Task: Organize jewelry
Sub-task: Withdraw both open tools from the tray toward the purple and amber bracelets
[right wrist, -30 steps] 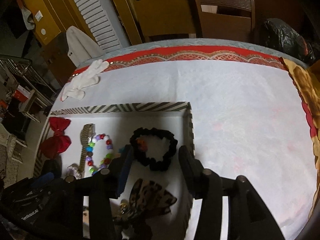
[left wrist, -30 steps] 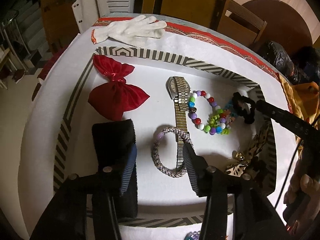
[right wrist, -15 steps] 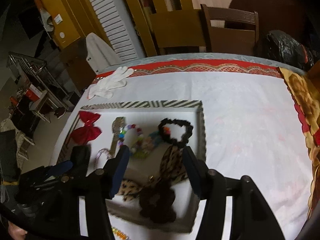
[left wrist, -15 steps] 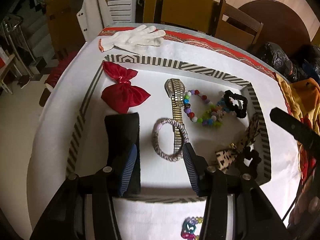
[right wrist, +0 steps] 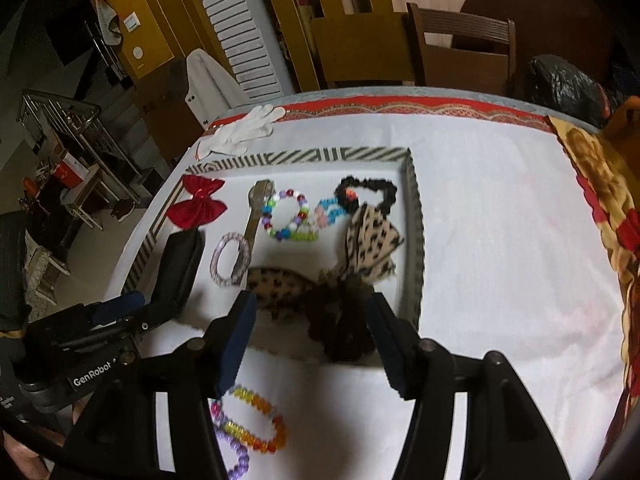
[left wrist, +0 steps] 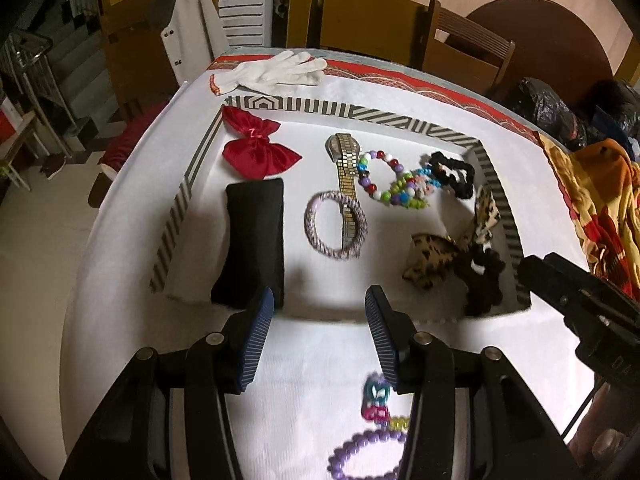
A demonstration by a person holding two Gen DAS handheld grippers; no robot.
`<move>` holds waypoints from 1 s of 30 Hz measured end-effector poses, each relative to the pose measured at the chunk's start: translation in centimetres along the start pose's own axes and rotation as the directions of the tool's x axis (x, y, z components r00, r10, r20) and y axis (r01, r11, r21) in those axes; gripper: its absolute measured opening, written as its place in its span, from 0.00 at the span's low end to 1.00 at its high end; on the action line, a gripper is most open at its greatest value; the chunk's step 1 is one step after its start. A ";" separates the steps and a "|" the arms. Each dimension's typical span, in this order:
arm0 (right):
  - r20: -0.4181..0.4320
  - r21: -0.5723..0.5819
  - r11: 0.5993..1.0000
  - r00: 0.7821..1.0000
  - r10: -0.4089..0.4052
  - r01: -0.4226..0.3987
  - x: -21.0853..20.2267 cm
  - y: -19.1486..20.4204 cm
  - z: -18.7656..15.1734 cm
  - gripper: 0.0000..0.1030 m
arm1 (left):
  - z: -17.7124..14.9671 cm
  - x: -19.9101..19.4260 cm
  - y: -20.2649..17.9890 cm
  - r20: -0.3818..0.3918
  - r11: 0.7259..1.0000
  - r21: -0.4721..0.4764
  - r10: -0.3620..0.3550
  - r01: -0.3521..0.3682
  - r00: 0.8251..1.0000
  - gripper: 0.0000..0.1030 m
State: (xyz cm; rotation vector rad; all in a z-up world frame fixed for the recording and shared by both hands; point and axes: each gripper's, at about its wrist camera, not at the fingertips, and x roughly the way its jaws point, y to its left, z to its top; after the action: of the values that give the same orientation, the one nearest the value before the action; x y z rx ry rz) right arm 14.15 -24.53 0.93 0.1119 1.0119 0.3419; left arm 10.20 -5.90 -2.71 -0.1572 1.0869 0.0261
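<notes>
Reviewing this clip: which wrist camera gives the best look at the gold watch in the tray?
The left wrist view: the gold watch shows its face and metal band, sharp, partly under the woven bracelet. The right wrist view shows it smaller and blurred.

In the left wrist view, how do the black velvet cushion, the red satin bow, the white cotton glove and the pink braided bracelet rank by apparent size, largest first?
1. Black velvet cushion
2. White cotton glove and red satin bow: they look alike, and the glove lies farther away, so no ranking.
3. Pink braided bracelet
</notes>
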 end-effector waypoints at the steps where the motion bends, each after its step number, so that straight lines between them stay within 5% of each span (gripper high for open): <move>1: -0.002 -0.001 1.000 1.000 0.000 0.000 -0.3 0.1 -0.4 0.59 | -0.3 -0.3 0.0 0.001 1.000 0.000 -0.001 0.001 1.000 0.59; 13: -0.060 -0.064 0.998 0.998 -0.002 -0.002 -2.5 1.0 -5.7 0.59 | -5.5 -4.3 -0.3 -0.006 1.000 -0.006 -0.022 0.022 1.000 0.59; 21: -0.150 -0.102 0.995 0.989 -0.008 -0.008 1.0 1.2 -9.3 0.59 | -9.2 -4.2 0.5 -0.068 1.000 -0.021 -0.007 0.006 0.998 0.59; 30: -0.171 -0.154 0.988 0.984 -0.049 0.022 3.7 2.3 -9.7 0.59 | -10.9 -3.3 1.7 -0.111 0.999 -0.053 0.008 -0.014 0.994 0.59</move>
State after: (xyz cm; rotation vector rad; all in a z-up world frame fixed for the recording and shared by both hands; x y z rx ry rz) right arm 7.22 -21.80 -6.64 -0.0754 1.1561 0.4001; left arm -1.14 -5.57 -4.95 -0.2025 1.1982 0.0570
